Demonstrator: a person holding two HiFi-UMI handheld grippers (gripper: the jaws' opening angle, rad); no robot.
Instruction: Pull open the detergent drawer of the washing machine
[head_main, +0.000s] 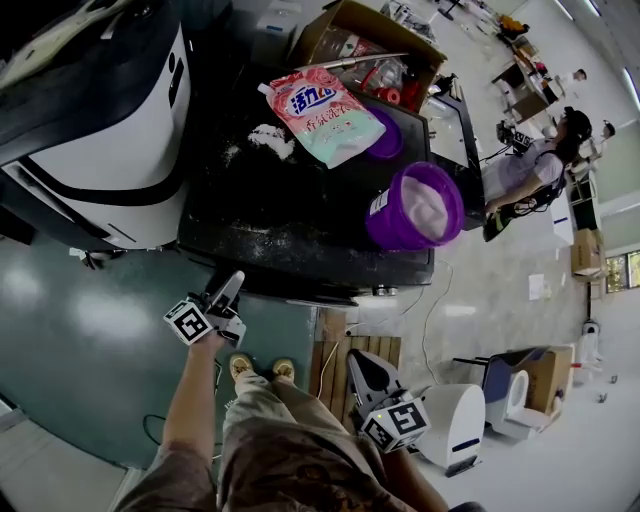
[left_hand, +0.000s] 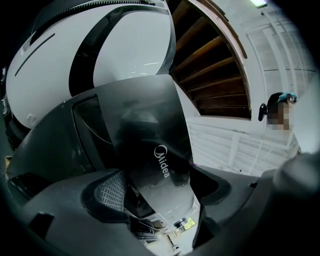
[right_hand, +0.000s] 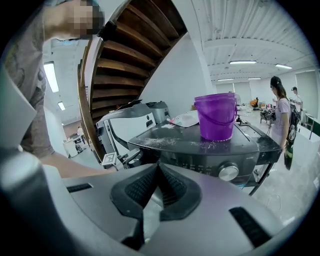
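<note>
The left gripper has its fingers spread wide, with the glossy dark detergent drawer front between them; whether they press on it is unclear. In the head view this gripper sits at the 7 o'clock corner of the washing machine. On the machine's top lie a detergent bag at 12 o'clock and a purple bucket at 3. The right gripper hangs at 5 o'clock, its fingers pressed together on nothing.

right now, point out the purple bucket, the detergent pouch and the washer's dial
purple bucket (right_hand: 217, 120), right gripper view, outer wall
detergent pouch (head_main: 325, 115), head view, printed front
dial (right_hand: 228, 172), right gripper view, its face
</note>
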